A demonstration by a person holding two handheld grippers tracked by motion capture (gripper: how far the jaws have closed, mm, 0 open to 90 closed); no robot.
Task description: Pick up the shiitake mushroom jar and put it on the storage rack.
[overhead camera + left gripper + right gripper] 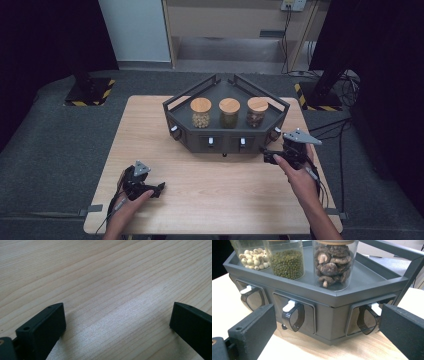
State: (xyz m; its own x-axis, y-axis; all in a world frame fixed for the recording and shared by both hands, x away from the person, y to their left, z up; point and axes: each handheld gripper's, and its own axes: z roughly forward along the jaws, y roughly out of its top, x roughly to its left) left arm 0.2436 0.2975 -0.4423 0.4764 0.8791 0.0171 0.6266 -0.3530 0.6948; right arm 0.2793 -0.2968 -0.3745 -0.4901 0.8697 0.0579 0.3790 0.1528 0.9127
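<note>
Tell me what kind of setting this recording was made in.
Probably a lab or recording studio: a lone wooden table on grey carpet, black curtains on both sides, hazard-striped stand bases, and cables trailing across the floor.

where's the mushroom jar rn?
High view: the mushroom jar stands rightmost of three on the dark rack, beside the green bean jar, above the right tongs.

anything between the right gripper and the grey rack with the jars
Nothing: in the right gripper view, bare wooden table separates the open right gripper from the rack.
</note>
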